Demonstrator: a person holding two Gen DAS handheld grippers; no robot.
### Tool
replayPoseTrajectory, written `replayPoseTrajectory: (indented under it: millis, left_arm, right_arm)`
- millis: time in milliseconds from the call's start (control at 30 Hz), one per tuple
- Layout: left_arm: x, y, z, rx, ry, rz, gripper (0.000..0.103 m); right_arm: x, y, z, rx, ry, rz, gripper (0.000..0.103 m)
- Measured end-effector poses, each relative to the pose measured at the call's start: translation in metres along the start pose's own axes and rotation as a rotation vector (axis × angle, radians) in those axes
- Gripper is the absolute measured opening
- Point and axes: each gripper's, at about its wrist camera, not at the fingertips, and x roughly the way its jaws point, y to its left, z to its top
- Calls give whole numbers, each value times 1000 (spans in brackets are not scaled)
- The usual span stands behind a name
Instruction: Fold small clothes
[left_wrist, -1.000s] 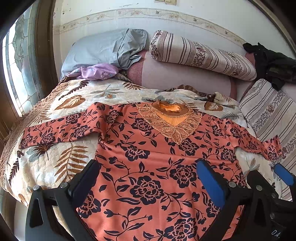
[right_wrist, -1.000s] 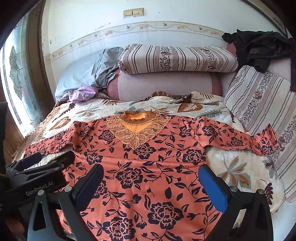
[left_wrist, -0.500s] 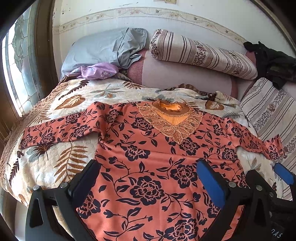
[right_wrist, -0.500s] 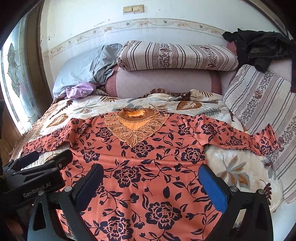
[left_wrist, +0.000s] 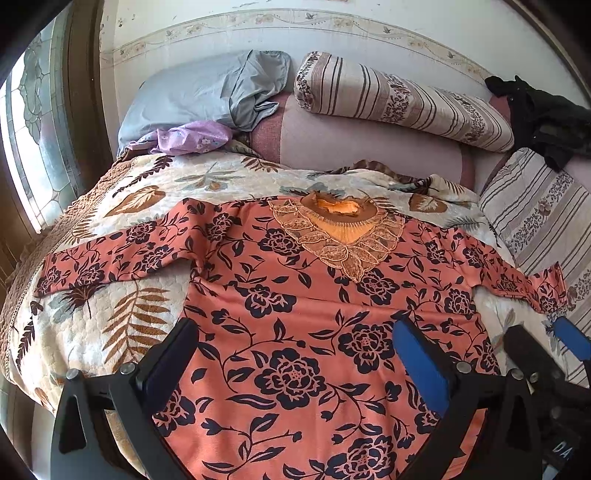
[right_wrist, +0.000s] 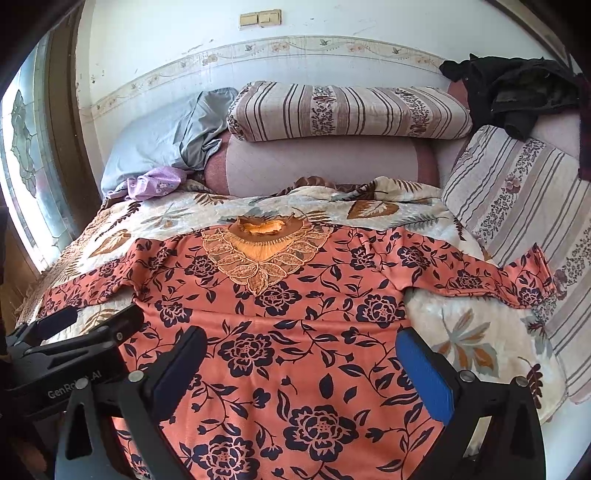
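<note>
black left gripper (left_wrist: 295, 363) and right gripper (right_wrist: 301, 373), blue pads (right_wrist: 424, 376), silver screws.

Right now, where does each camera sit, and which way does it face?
Left wrist: on the left gripper, near the bed's foot, facing the pillows; shows its own open fingers, plus the right gripper at the right edge.
Right wrist: on the right gripper, facing the same way; shows its open fingers, the left gripper at left.
Shared: the floral top spread flat on the bedspread.

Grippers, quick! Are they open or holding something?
Left gripper: open, holding nothing, above the orange flowered top.
Right gripper: open, holding nothing.
</note>
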Motion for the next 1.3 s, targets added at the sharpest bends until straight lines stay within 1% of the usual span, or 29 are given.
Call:
replayPoseTrajectory:
  millis: [133,167,200,267,300,400,433,467,500,533,567,600,633,700,733,800,833,867,900,933,1000,1033,1067,1100,1133,1167,1233,1300]
  left_arm:
    - [14,10,-6,-2,30,10,103]
    - [20,13,-8,-1,44,19,103]
    - [27,17,-11,-2,61,30,103]
    - [39,24,-17,-4,94,53,103]
    - [45,27,-21,-3,114,63,103]
    - [60,35,-31,6,157,95,103]
    - [64,38,-34,10,171,107,103]
    - [68,40,-37,10,184,115,103]
    - [72,42,-39,9,198,123,103]
    - [76,45,-41,5,211,130,103]
    - [80,46,-42,1,219,134,103]
    - [83,47,-43,-4,226,137,103]
    - [86,48,-43,-8,230,139,103]
    - [91,48,-42,-14,235,138,103]
    - [93,48,-42,-12,236,139,103]
    - [96,47,-40,-9,237,138,103]
    - [97,47,-39,-7,237,138,103]
    - [99,48,-38,-8,239,138,103]
    - [100,49,-38,-10,242,134,103]
    - [101,51,-38,-13,243,133,103]
    - [105,55,-38,-20,248,136,103]
    - [106,58,-39,-25,250,137,103]
    - [107,62,-39,-31,250,137,103]
    - [107,66,-39,-37,250,139,103]
    - [106,70,-40,-45,247,140,103]
    - [105,74,-40,-52,242,140,103]
    - [105,84,-41,-69,234,144,103]
    - [104,94,-41,-93,225,141,103]
  right_arm:
    - [-35,-39,1,131,-235,22,103]
    - [-35,-54,0,189,-241,49,103]
    - [-28,-71,0,260,-198,97,103]
    - [14,-108,-6,321,-23,212,103]
    - [31,-133,-12,361,8,221,101]
    - [62,-221,-20,456,7,39,100]
    - [70,-253,-23,528,0,19,100]
    - [77,-285,-28,616,-15,28,100]
    - [83,-317,-31,694,-32,5,100]
    - [87,-349,-35,777,-46,-27,95]
    - [93,-376,-39,861,-46,-43,86]
    - [102,-400,-41,928,-33,-52,81]
    - [111,-420,-40,965,-13,-73,74]
    - [126,-448,-32,961,-1,-120,73]
    - [133,-458,-28,957,9,-148,73]
    - [143,-473,-24,981,-1,-168,73]
    - [146,-480,-23,991,-10,-189,69]
    - [147,-485,-26,1005,-17,-207,57]
    - [150,-490,-26,1024,-20,-218,49]
    - [153,-493,-25,1031,-19,-244,38]
    - [157,-497,-23,1035,-17,-304,37]
    - [159,-499,-22,1041,-12,-332,32]
    - [159,-500,-20,1054,-14,-346,23]
    - [158,-500,-16,1058,-21,-343,16]
    - [156,-495,-7,1030,-27,-348,6]
    - [153,-486,6,972,-42,-340,6]
    - [146,-459,40,829,-66,-296,6]
    - [133,-422,77,712,-113,-222,6]
